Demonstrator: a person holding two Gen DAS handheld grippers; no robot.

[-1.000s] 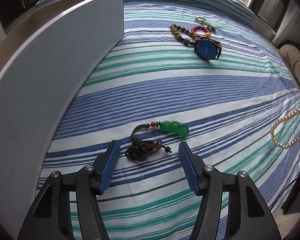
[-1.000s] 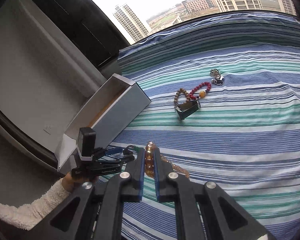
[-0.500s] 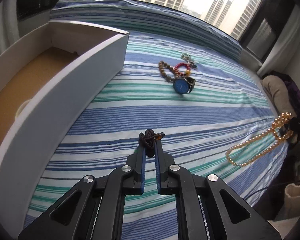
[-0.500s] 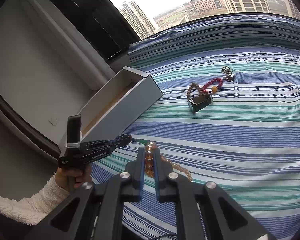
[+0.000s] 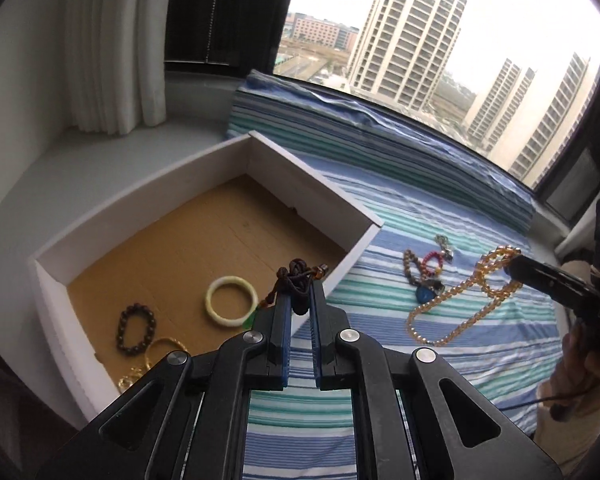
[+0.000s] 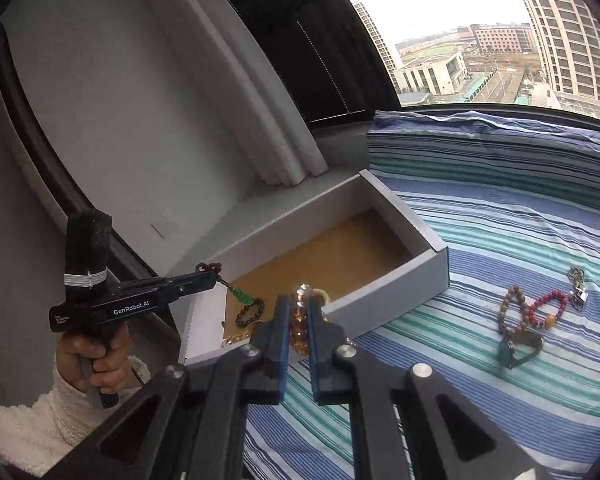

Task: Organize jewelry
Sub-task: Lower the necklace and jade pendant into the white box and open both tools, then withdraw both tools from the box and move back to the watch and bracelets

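Nearest the lens in the left wrist view, the left gripper [image 5: 299,312] is seen with its blue-padded fingers [image 5: 281,320] drawn narrow onto the knotted dark brown cord of the green jade pendant necklace [image 5: 296,280]; the cord is pinched rather than the stone, presumably because a bunched knot gives the pads a surer purchase than a smooth carving. In the right wrist view the pendant [image 6: 242,295] is shown dangling below the fingertips just over the near corner of the white cardboard box with the brown floor [image 5: 364,240], so a release into the box is judged to be the step in hand. The right gripper [image 6: 298,316] is likewise closed tight, on the amber-coloured bead necklace [image 5: 460,304], whose long loop hangs free beside the box's long wall; it is apparently held high so that the strand clears the wall before being lowered in. Inside the box, toward its near end, a pale cream bangle [image 5: 231,301], a dark brown bead bracelet [image 5: 135,328] and a heap of gold chain [image 5: 148,364] already lie, kept together as the sorted pieces. Farther out, well apart from the box on the blue, green and white striped bed cover [image 5: 440,360], a brown wooden bead bracelet [image 6: 510,308], a red bead bracelet [image 6: 548,306], a blue-faced wristwatch [image 5: 426,292] and a small silver clasp piece [image 6: 578,290] lie clustered, not yet collected. The gathering is judged roughly half done.
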